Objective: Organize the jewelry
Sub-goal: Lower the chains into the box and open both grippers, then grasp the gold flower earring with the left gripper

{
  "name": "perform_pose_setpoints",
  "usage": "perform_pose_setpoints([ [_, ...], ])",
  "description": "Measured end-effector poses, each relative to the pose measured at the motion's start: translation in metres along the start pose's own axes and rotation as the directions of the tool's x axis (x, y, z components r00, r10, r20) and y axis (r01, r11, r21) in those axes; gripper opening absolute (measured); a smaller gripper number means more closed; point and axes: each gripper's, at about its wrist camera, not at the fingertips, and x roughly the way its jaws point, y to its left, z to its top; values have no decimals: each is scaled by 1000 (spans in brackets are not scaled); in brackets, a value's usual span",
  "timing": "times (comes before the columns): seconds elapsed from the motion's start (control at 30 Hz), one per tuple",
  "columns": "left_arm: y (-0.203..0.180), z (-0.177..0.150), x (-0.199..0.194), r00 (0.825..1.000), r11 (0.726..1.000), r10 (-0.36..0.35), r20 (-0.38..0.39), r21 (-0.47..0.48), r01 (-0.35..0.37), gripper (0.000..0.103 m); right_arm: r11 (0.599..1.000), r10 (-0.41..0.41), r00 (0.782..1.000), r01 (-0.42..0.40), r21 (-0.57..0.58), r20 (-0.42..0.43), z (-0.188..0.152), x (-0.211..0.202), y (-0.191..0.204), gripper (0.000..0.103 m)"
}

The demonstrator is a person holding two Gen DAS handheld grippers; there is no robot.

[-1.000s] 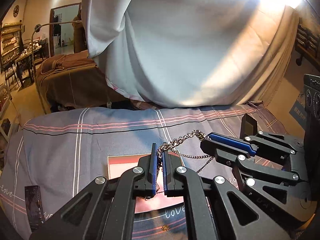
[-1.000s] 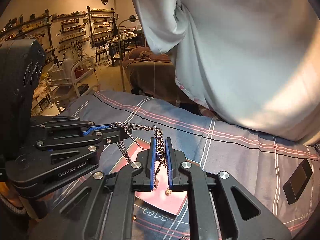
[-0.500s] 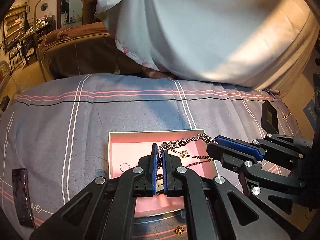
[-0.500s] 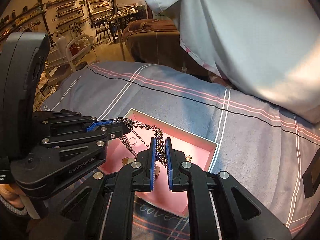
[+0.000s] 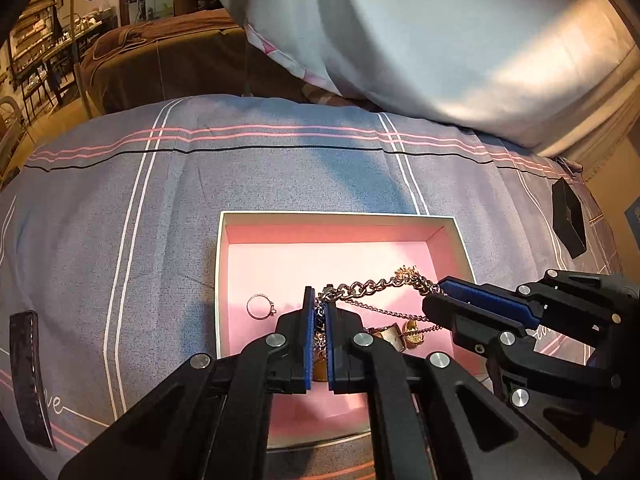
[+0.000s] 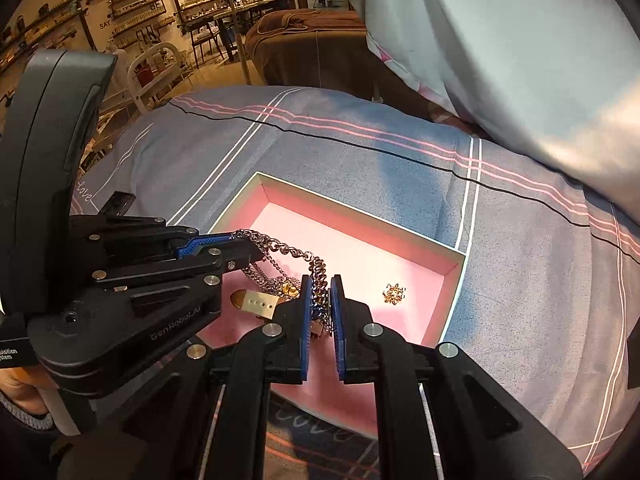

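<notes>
A silver curb chain (image 5: 372,285) is stretched between both grippers, just above an open pink-lined box (image 5: 340,213) on the grey striped bedspread. My left gripper (image 5: 318,297) is shut on one end. My right gripper (image 5: 434,294) pinches the other end from the right. Thinner strands of the chain sag into the box. In the right wrist view the chain (image 6: 288,249) runs from the left gripper (image 6: 250,250) to the right gripper (image 6: 320,283) over the box (image 6: 360,217). A ring (image 5: 260,306), a gold charm (image 6: 394,293) and a gold strap (image 6: 256,304) lie in the box.
A white duvet (image 5: 440,40) is heaped at the far side of the bed. A small black box (image 5: 568,218) lies to the right of the pink box, and a dark strip (image 5: 30,376) near the left edge. A brown bed and shop shelves stand beyond.
Both grippers have sunk together with the chain held between them. The pink box, earlier low and partly hidden, now lies directly under the chain, and the hanging strands reach into it.
</notes>
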Motion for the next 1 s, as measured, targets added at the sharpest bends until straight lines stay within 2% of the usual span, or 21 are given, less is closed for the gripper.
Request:
perform_pose_setpoints([
  [0.07,1,0,0,1000,1000,5,1,0,-5,4,1000,-9,1000,9,-6,3,1,-1,1,12],
  [0.13,1,1,-2,1000,1000,8,5,-2,-8,5,999,-46,999,46,-4,23,0,-7,1,35],
  [0.17,2,0,-5,1000,1000,19,13,-7,-19,15,998,-55,998,55,0,43,0,-12,-1,40],
  [0.2,3,0,-7,999,999,47,19,-13,-47,40,999,-49,997,48,16,59,-1,-17,-4,45],
  [0.23,6,-1,-12,996,996,85,41,-28,-84,54,999,-45,997,43,24,69,-1,-22,-6,50],
  [0.27,10,-2,-18,992,993,109,66,-44,-107,81,998,-52,995,51,22,79,-2,-26,-6,55],
  [0.3,14,-3,-23,990,992,113,84,-58,-109,88,998,-61,994,59,22,86,-3,-31,-6,55],
  [0.37,19,-4,-33,990,993,100,96,-72,-94,88,998,-57,993,54,30,104,-5,-39,-7,55],
  [0.47,21,-7,-45,986,991,122,118,-62,-115,88,998,-66,991,62,32,118,-12,-51,-6,56],
  [0.63,14,-31,-65,981,992,123,150,-19,-121,88,992,-124,984,122,26,128,-45,-72,-7,65],
  [0.7,10,-48,-71,980,992,119,158,14,-123,88,992,-126,981,122,38,145,-68,-78,-11,68],
  [0.8,2,-80,-72,984,992,97,149,64,-107,88,985,-156,976,142,94,154,-115,-77,-26,83],
  [0.9,-6,-117,-59,990,989,89,109,105,-100,88,962,-189,976,163,218,107,-169,-73,-51,83],
  [0.97,-13,-139,-41,996,988,77,51,132,-84,88,928,-243,966,205,312,87,-200,-76,-71,83],
  [1.0,-17,-147,-32,997,987,77,20,140,-79,88,917,-243,967,205,341,73,-211,-78,-79,83],
])
